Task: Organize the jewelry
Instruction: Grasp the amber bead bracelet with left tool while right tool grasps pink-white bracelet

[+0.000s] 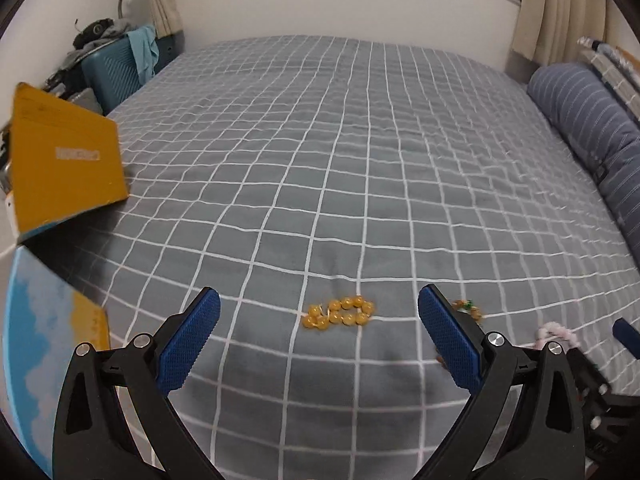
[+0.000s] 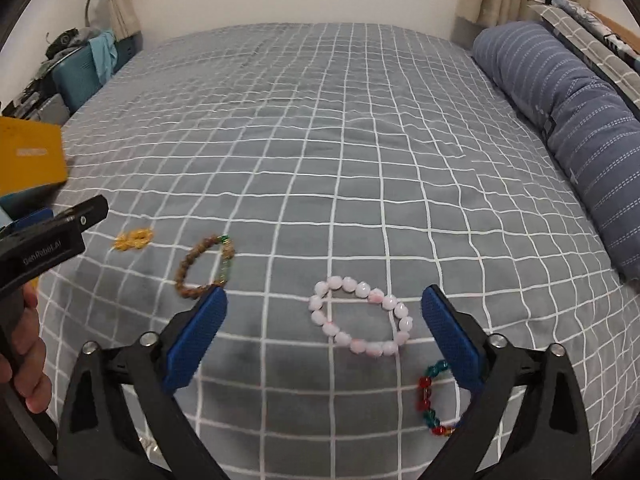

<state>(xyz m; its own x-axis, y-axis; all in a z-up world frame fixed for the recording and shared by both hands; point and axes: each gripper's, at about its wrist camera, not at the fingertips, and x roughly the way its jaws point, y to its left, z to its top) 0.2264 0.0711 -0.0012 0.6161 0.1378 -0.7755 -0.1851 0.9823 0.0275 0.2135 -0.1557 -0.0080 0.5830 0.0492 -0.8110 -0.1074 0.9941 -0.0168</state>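
Several bead bracelets lie on a grey checked bed. A yellow bead bracelet point(image 1: 340, 313) lies bunched between the tips of my open, empty left gripper point(image 1: 319, 304); it also shows in the right wrist view point(image 2: 133, 239). A brown bracelet with green beads point(image 2: 206, 267) lies right of it, partly seen in the left wrist view point(image 1: 468, 308). A pink bead bracelet point(image 2: 360, 320) lies between the tips of my open, empty right gripper point(image 2: 324, 304). A red and teal bracelet point(image 2: 430, 398) lies by the right finger, partly hidden.
An open yellow box with its lid up point(image 1: 64, 160) stands at the bed's left edge, with a blue part point(image 1: 36, 344) below it. A blue striped bolster point(image 2: 560, 120) runs along the right. A teal suitcase with clothes point(image 1: 116, 68) stands beyond the bed.
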